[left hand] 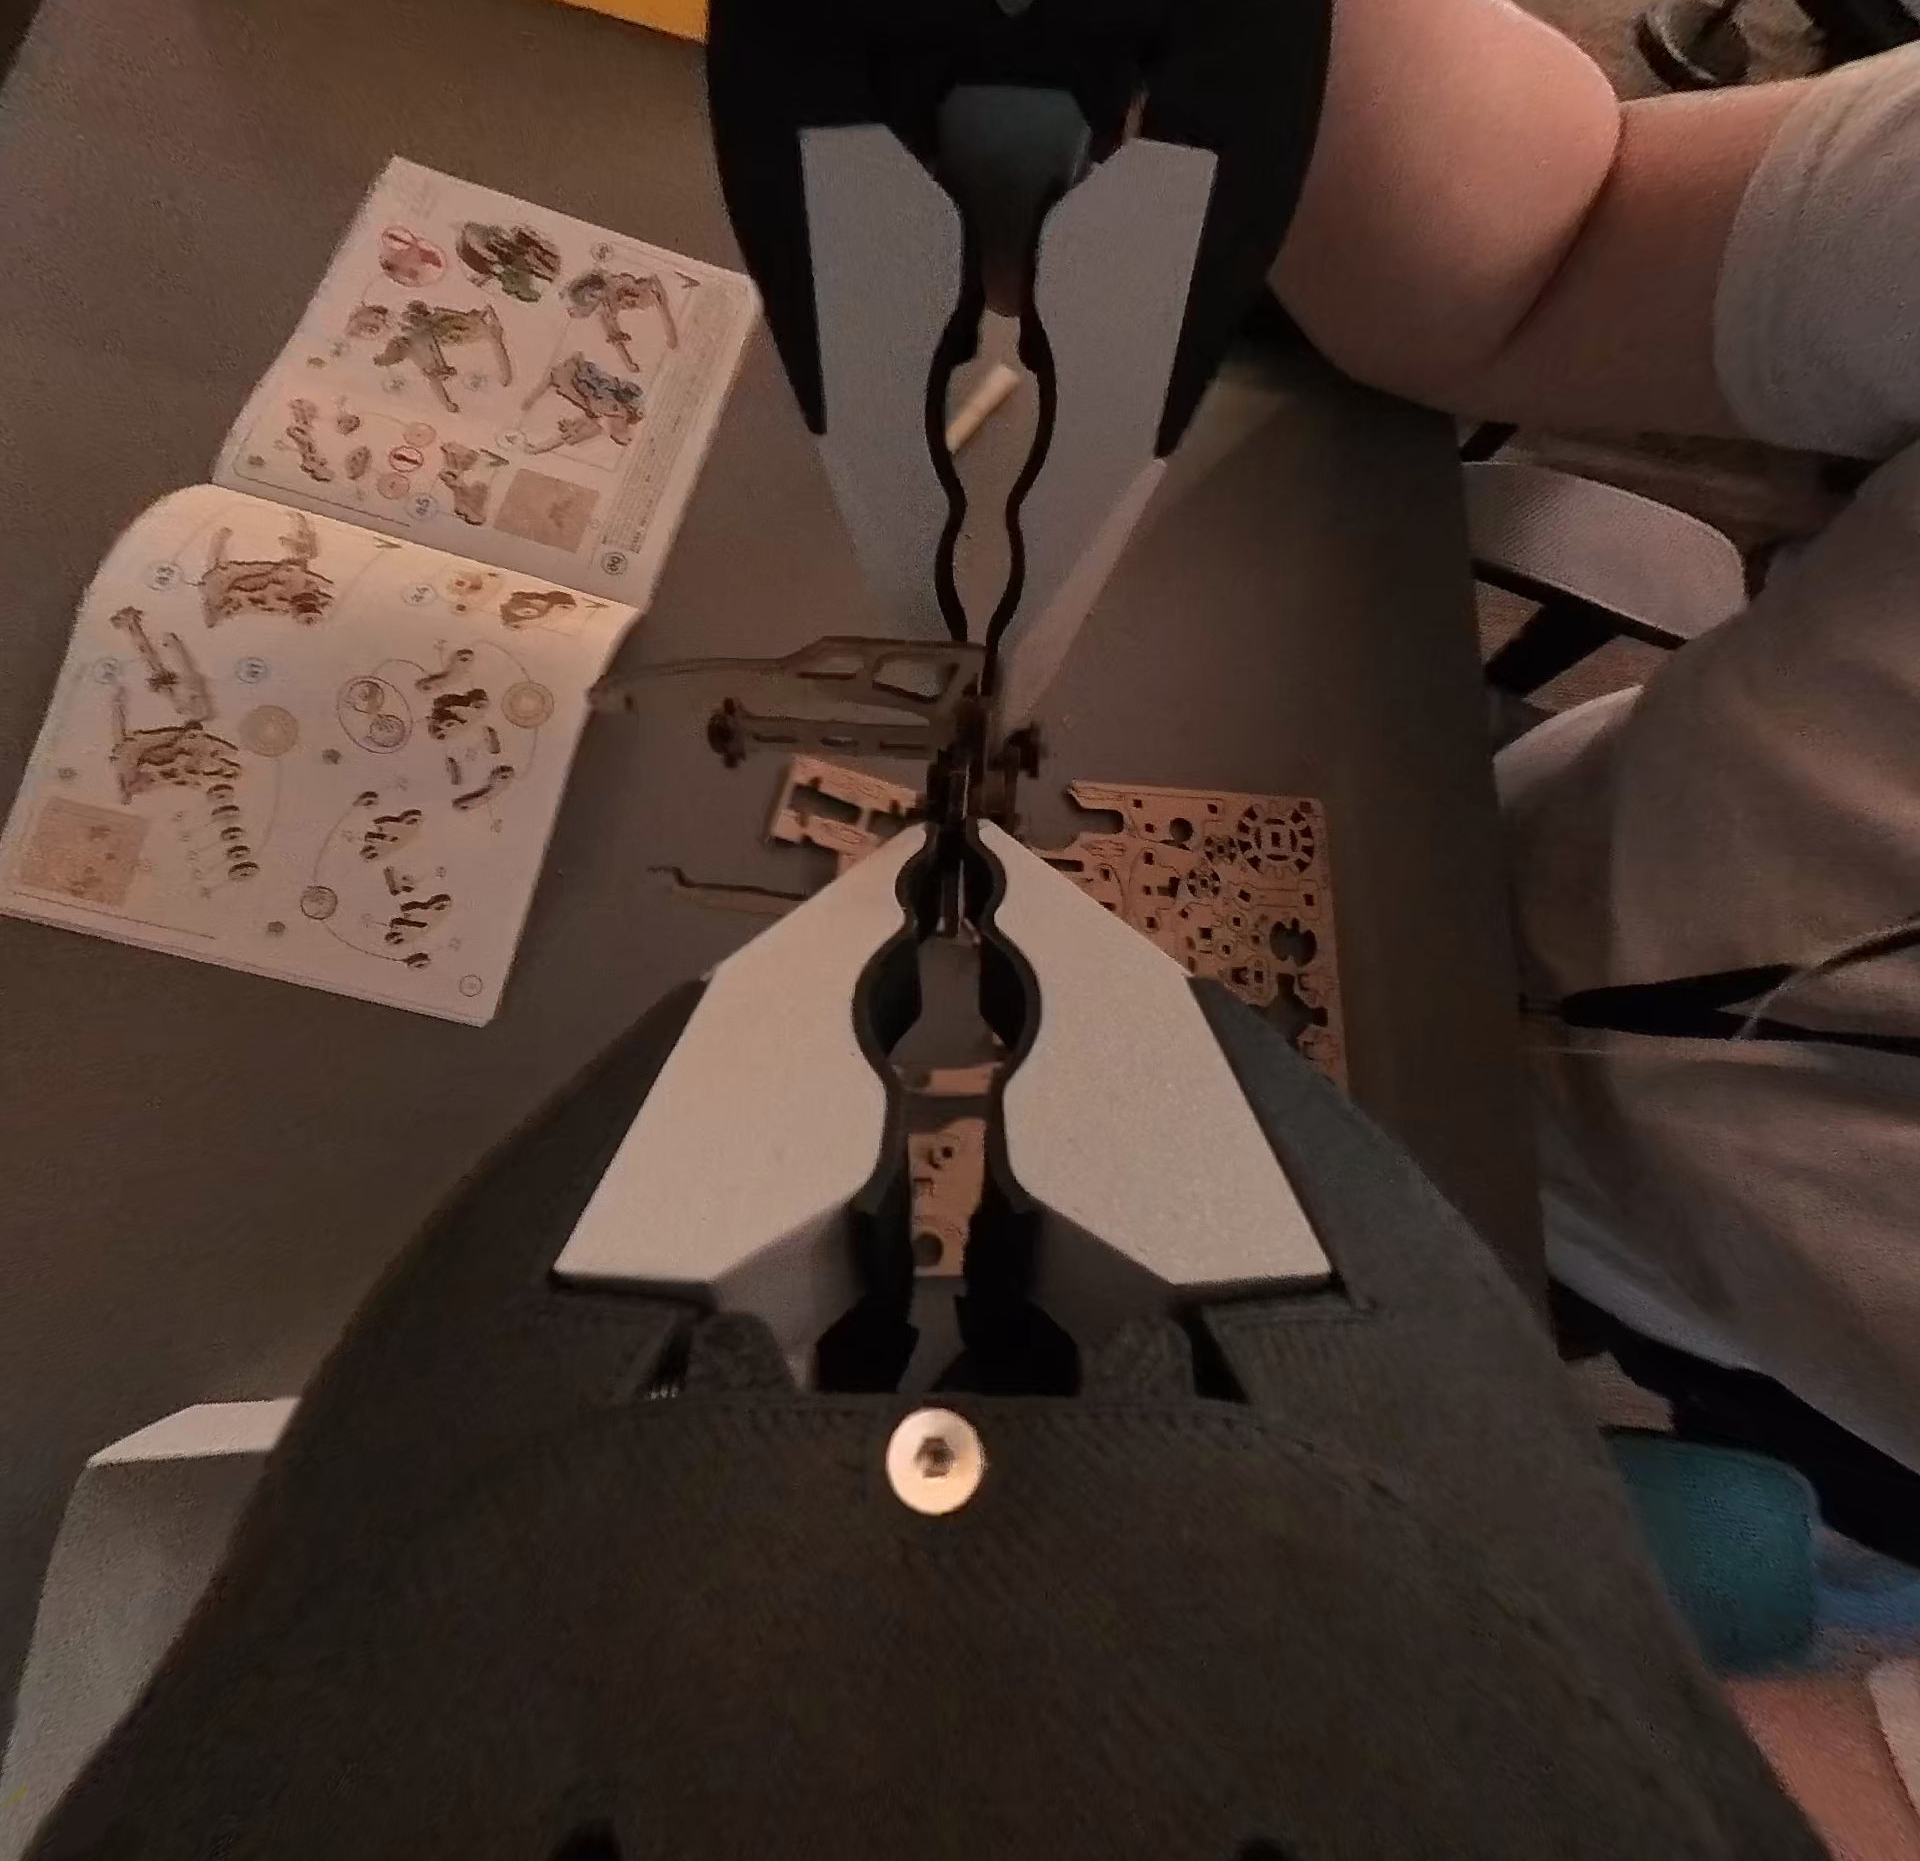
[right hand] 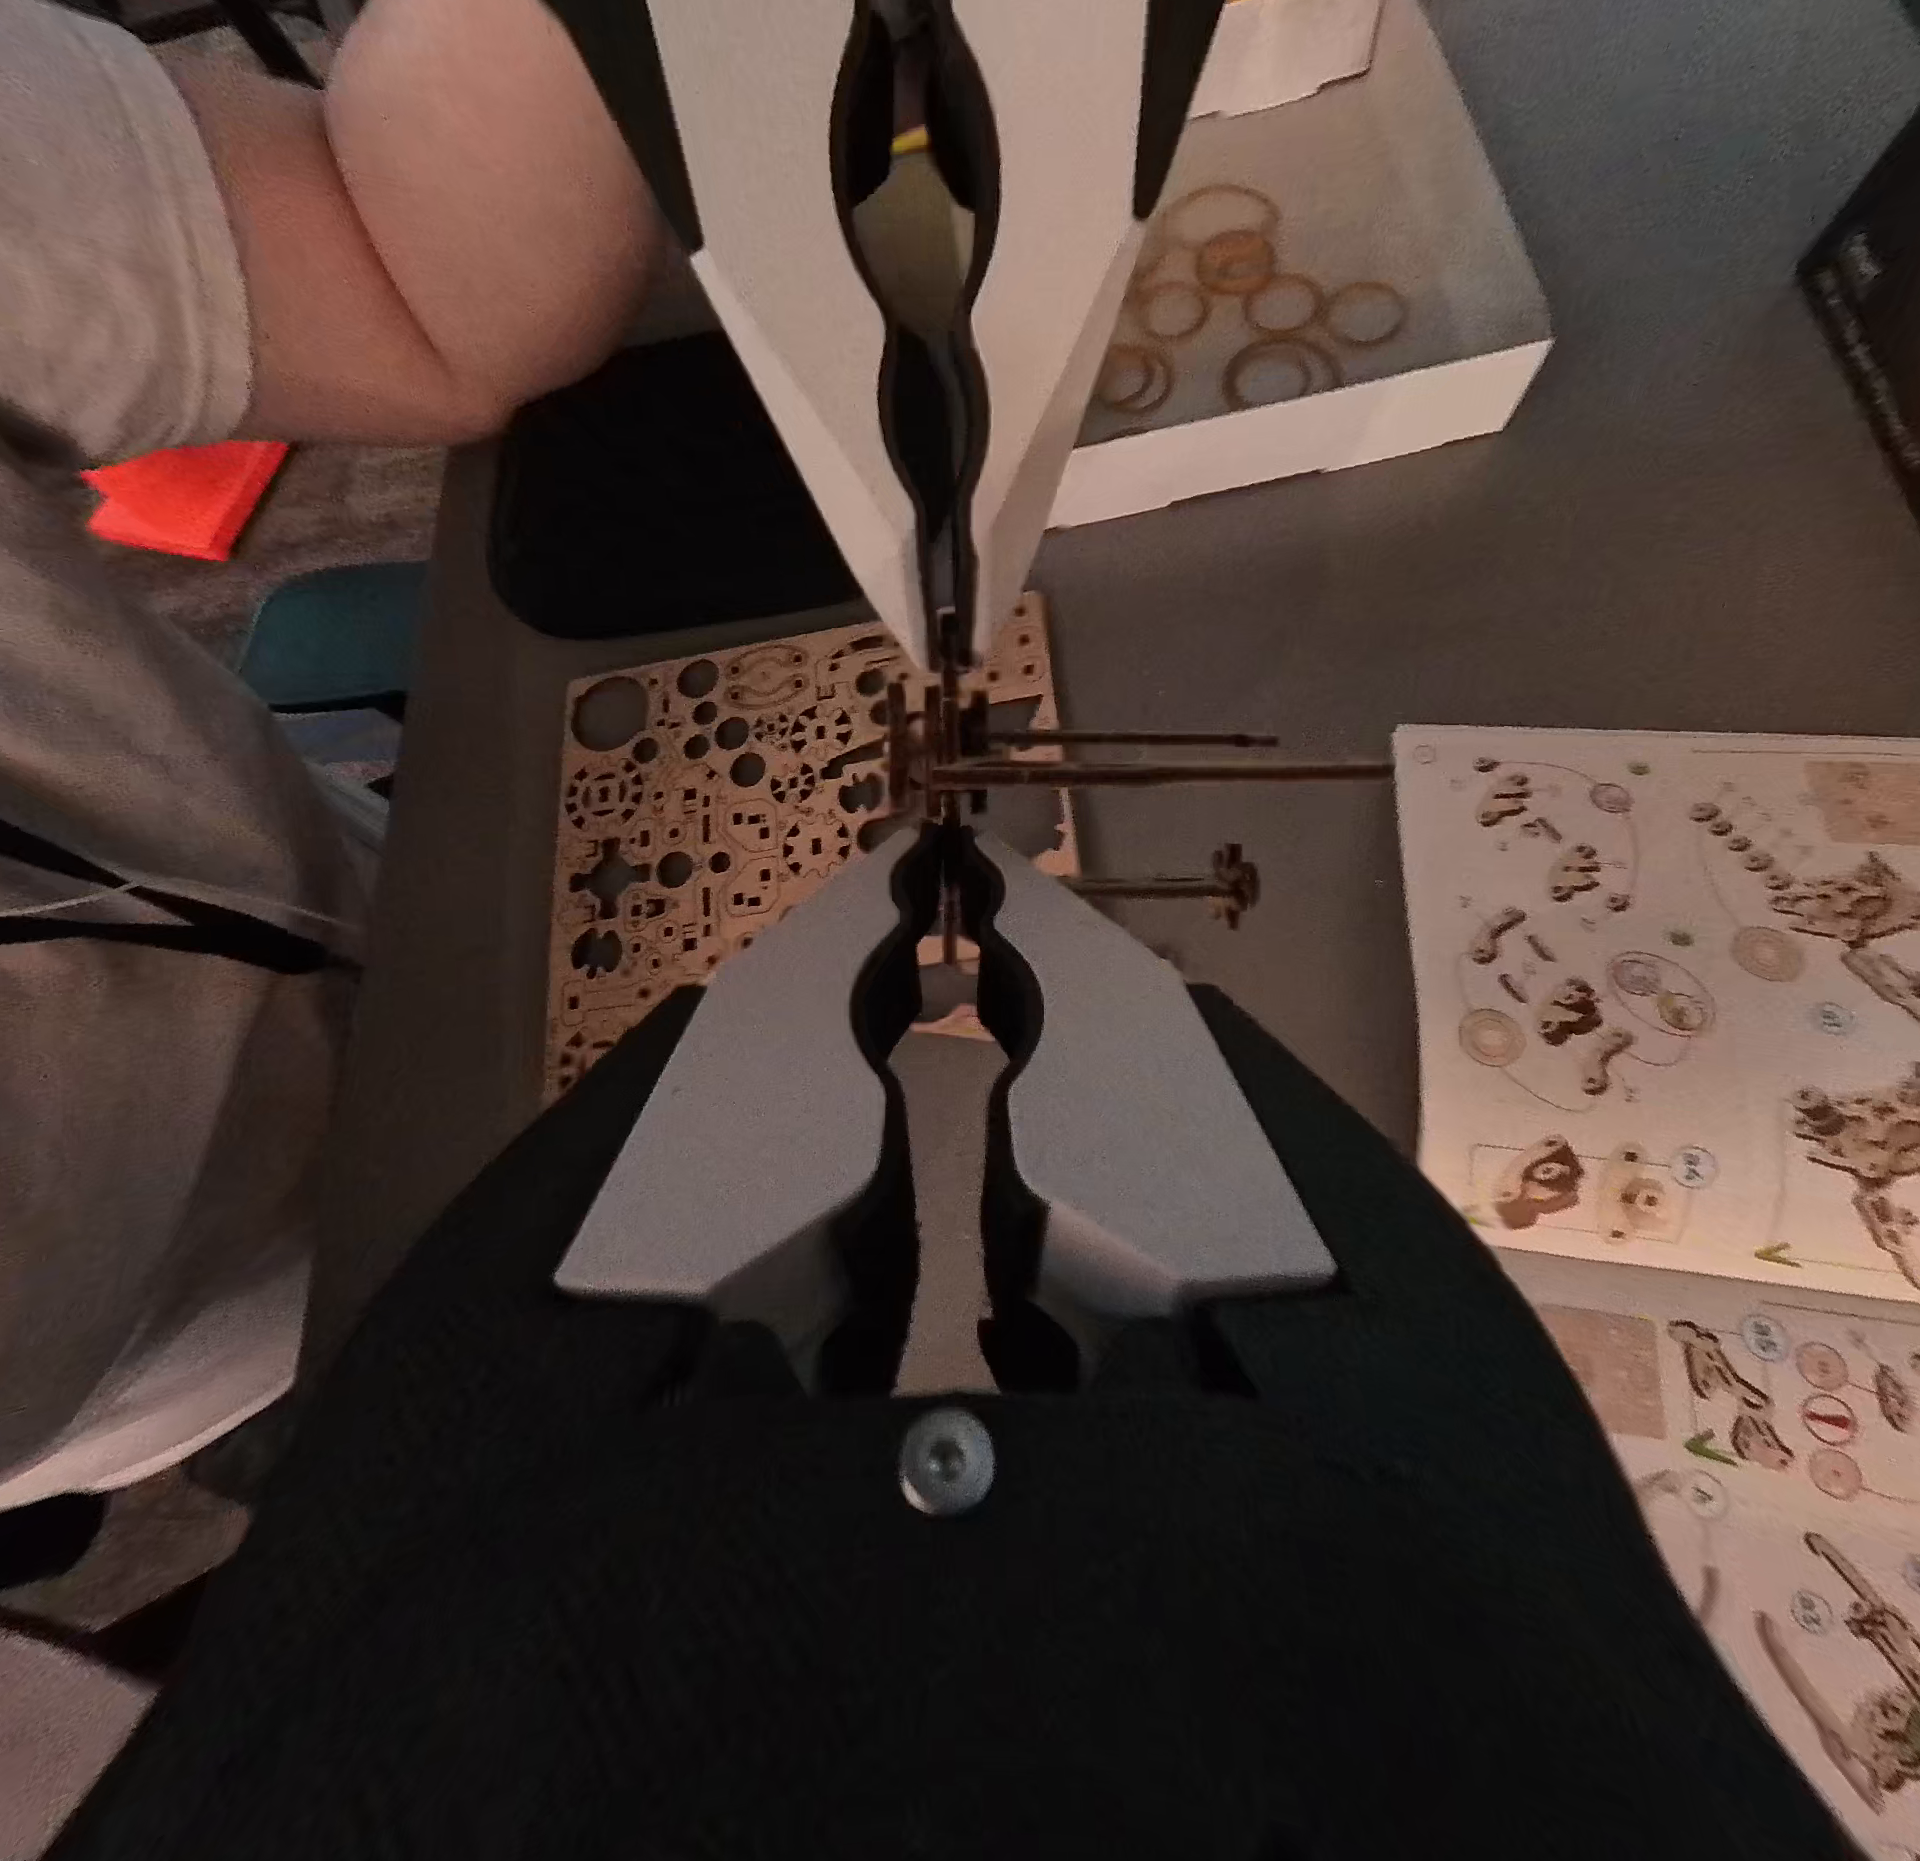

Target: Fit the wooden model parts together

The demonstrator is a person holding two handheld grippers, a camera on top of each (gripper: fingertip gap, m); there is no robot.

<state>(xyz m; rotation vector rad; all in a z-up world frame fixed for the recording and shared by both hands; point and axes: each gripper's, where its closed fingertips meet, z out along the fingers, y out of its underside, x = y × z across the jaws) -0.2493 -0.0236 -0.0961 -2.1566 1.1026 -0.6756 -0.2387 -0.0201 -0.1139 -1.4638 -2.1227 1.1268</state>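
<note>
I had both tongs closed tip to tip on the small wooden model (left hand: 940, 731), holding it in the air between them: my left tongs (left hand: 951, 845) pinched its near side and my right tongs (right hand: 940, 850) pinched it from the opposite end. Several thin pieces were already joined, with two long flat strips jutting sideways from the clump. I judged the build only partly done. The punched-out parts sheet (right hand: 727, 824) lay on the tabletop (left hand: 260, 1136) right under the tongs, a loose spindle piece (right hand: 1195, 884) just beside it, and the open instruction booklet (left hand: 343, 668) off to one side.
</note>
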